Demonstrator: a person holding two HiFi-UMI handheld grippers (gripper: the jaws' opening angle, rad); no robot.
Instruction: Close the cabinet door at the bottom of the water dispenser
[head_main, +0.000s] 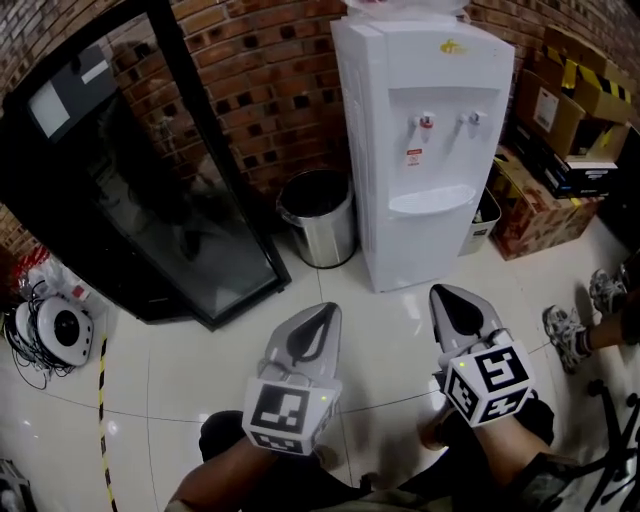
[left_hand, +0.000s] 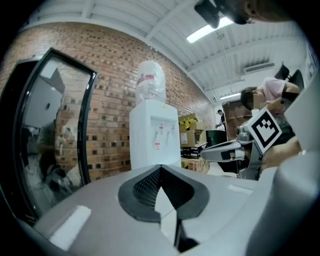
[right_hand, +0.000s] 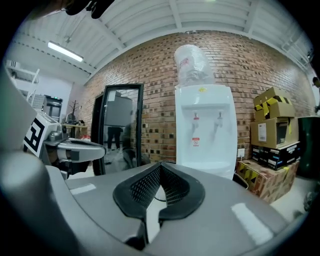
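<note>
The white floor (head_main: 395, 325) between the left tool (head_main: 325, 313), the right tool (head_main: 448, 298) and the water dispenser (head_main: 420, 110) lies open, so both can pass straight ahead. A steel bin (head_main: 318, 220) stands just beside the dispenser on its left and narrows that side. Further left, a black glass-door cabinet (head_main: 170, 190) blocks the way. On the right, cardboard boxes (head_main: 545, 205) stand close to the dispenser. A person's shoes (head_main: 580, 325) rest on the floor near the right tool.
</note>
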